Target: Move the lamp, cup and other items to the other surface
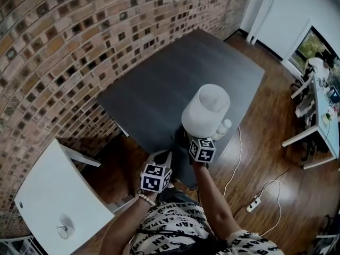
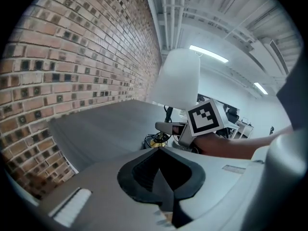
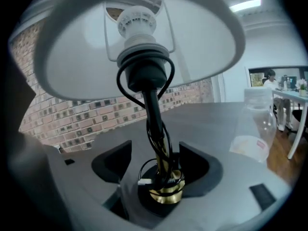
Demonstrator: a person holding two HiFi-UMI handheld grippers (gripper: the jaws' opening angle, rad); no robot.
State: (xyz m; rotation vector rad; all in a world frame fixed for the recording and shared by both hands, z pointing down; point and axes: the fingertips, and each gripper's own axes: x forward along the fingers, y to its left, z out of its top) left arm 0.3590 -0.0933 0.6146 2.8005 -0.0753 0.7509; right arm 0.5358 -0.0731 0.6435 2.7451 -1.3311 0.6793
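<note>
Loft-like room: brick wall [image 1: 64,47], wood floor [image 1: 276,142], dark table [image 1: 175,78].
The brick wall runs along the table's far and left sides. A white side table [image 1: 53,195] stands just left of the dark one, also against the brick. Past the table's far right corner is a white wall [image 1: 297,15], with a window [image 1: 313,44] beside it and a white desk [image 1: 319,121] below. A white cord and power strip [image 1: 254,203] lie on the glossy floor. Strip lights [image 2: 208,54] and pipes [image 2: 168,8] run along the pale ceiling.
</note>
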